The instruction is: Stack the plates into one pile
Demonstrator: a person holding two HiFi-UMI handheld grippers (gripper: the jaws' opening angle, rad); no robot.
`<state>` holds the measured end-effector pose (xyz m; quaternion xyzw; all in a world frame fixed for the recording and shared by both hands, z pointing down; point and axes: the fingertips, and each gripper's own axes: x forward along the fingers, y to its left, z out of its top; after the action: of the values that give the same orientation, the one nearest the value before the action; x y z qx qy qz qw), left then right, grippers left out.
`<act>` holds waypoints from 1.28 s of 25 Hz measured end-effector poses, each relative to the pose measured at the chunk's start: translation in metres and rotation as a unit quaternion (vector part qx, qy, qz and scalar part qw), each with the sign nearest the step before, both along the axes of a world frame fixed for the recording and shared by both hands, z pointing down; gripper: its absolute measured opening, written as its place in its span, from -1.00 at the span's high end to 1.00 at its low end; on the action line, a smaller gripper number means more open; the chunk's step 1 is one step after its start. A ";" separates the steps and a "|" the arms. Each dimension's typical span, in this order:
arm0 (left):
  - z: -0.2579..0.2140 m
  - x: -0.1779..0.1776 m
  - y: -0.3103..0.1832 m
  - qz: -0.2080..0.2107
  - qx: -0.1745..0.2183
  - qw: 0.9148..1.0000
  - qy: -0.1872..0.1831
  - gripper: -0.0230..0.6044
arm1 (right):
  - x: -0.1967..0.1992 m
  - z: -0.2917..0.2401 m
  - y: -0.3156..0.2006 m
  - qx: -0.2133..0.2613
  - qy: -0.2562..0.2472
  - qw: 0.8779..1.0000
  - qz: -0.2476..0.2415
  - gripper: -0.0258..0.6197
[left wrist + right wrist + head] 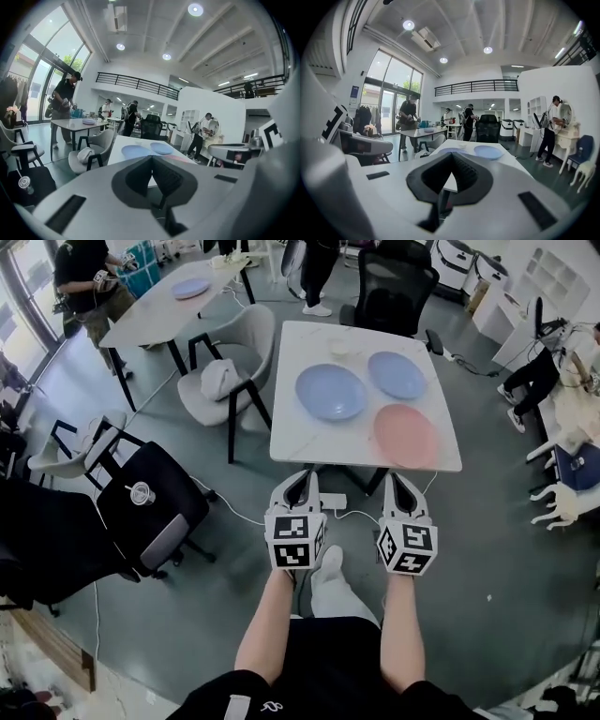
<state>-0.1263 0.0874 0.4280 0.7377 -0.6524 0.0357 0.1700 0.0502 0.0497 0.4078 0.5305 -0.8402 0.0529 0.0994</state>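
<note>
On the white table (309, 442), three unstacked plates (330, 391); left gripper (302, 475), right gripper (395, 477): fingers (169, 178) closed.

Big open-plan office, kinda half lab

Grey smooth floor (487, 549), a white square table (300, 439), a black mesh swivel chair (398, 282), a grey shell chair on black legs (230, 362), and a long white table (155, 310) with a person (84, 277) standing at it (more folks further back). Floor-to-ceiling glass windows (391, 101), a black-railed mezzanine balcony (136, 84) and round recessed ceiling lights (195, 9).

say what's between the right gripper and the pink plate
In the head view, only the table's near edge and a sliver of bare top separate right gripper from pink plate.
</note>
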 end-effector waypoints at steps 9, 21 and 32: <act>0.034 0.026 -0.096 -0.037 -0.048 0.998 0.009 0.88 | 0.005 0.033 -0.106 -0.024 0.050 0.996 -0.064 0.89; 0.036 0.047 -0.171 -0.059 -0.072 0.995 -0.020 0.87 | 0.008 0.047 -0.187 -0.050 0.018 0.991 -0.125 0.89; 0.049 0.019 -0.200 -0.075 -0.083 0.994 -0.017 0.87 | -0.007 0.060 -0.217 -0.086 -0.005 0.985 -0.152 0.89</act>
<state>-0.1075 -0.1124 0.4772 0.6691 -0.7038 0.0893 0.2214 0.0434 -0.1670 0.4678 0.3855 -0.9040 0.1112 0.1474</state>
